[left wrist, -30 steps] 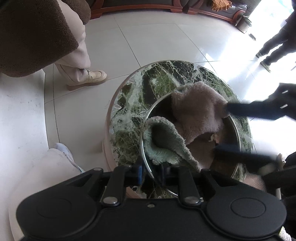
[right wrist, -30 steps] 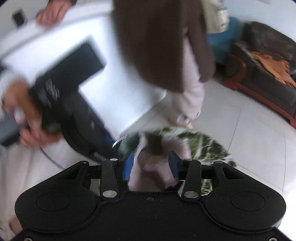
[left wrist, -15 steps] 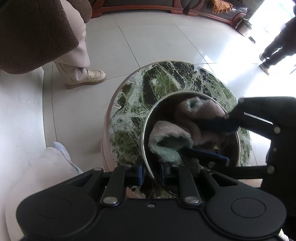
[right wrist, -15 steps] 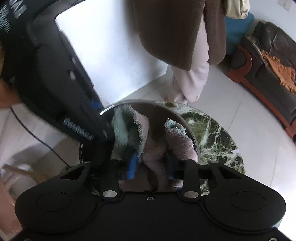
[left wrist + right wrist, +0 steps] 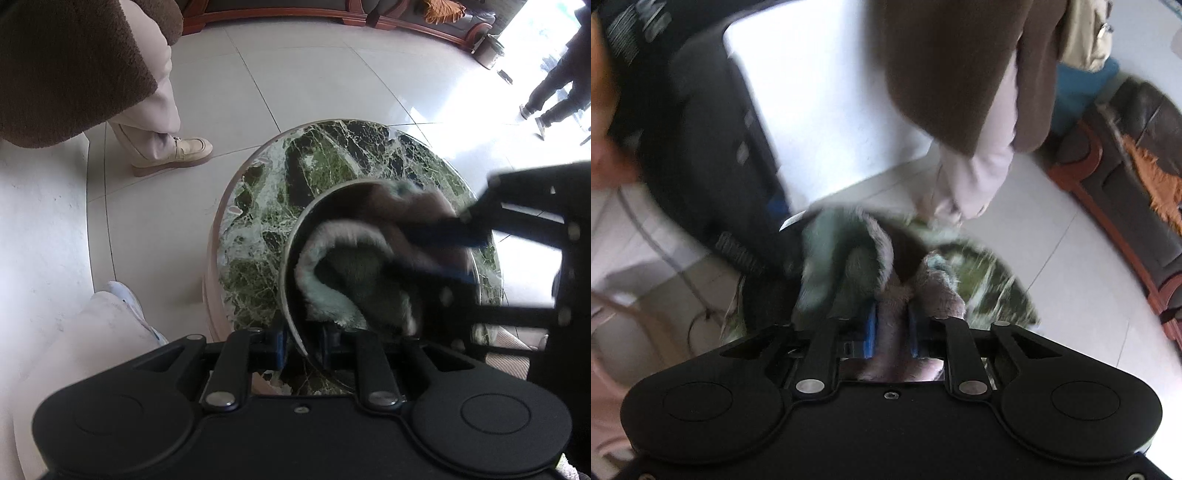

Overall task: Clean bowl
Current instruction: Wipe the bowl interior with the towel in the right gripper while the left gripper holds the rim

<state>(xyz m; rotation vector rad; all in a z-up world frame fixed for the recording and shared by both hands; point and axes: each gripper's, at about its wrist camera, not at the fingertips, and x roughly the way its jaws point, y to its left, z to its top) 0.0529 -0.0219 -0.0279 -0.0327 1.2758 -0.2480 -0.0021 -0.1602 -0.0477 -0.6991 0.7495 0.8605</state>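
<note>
Change since a second ago: right gripper (image 5: 891,328) brought down into bowl (image 5: 291,258), clenched on cloth (image 5: 849,273); cloth bunched, previously spread. Wiping judged under way.

Left gripper (image 5: 302,341) clamped on bowl's near rim, unmoved. Bowl on marble counter (image 5: 280,177).

Left view only: bowl rim, counter edge, right gripper from side. Right view only: cloth pinched between pads; blurred.

The bowl (image 5: 291,258) sits on the round table (image 5: 295,166), the cloth (image 5: 343,266) inside it, a shoe (image 5: 173,151) beyond on the floor (image 5: 314,74)
</note>
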